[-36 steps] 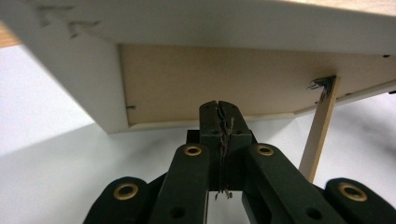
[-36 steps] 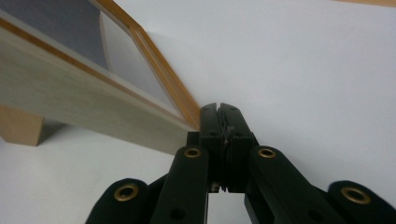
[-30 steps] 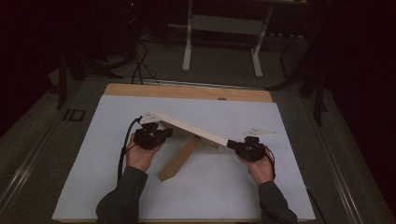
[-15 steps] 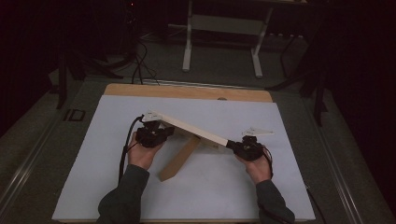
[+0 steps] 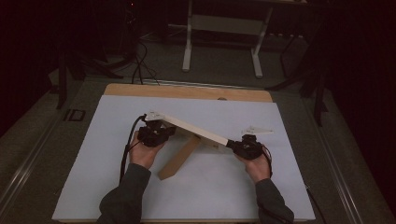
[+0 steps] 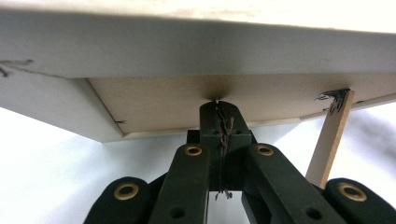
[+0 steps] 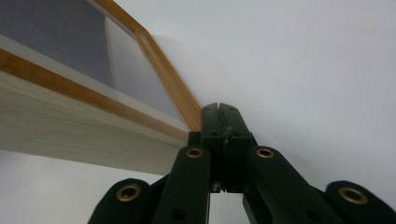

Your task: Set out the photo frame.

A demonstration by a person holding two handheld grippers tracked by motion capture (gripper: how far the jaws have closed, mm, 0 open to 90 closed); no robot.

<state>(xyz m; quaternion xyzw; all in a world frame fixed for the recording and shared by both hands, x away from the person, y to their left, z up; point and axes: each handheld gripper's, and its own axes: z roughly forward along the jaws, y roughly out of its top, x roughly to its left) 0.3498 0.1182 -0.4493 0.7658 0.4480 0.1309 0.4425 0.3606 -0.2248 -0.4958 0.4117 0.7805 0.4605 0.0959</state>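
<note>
Both grippers, left (image 5: pixel 156 135) and right (image 5: pixel 245 147), fingers pressed together, prop the board (image 5: pixel 194 130) above them; next, probably lower it gently.

a table (image 5: pixel 187 89) with a light wooden top stands on a grey floor (image 5: pixel 42 140); its bare wood shows as a strip along the far edge. a white sheet (image 5: pixel 196 196) covers nearly all the rest of the top, from that strip to the near edge. on the sheet, near its middle, rests the lower end of a brown wooden strut (image 5: pixel 180 158) that slants up to a pale wooden board (image 5: pixel 196 130), which is tilted above the sheet. the person's two hands rest low over the sheet to either side of the strut.
</note>
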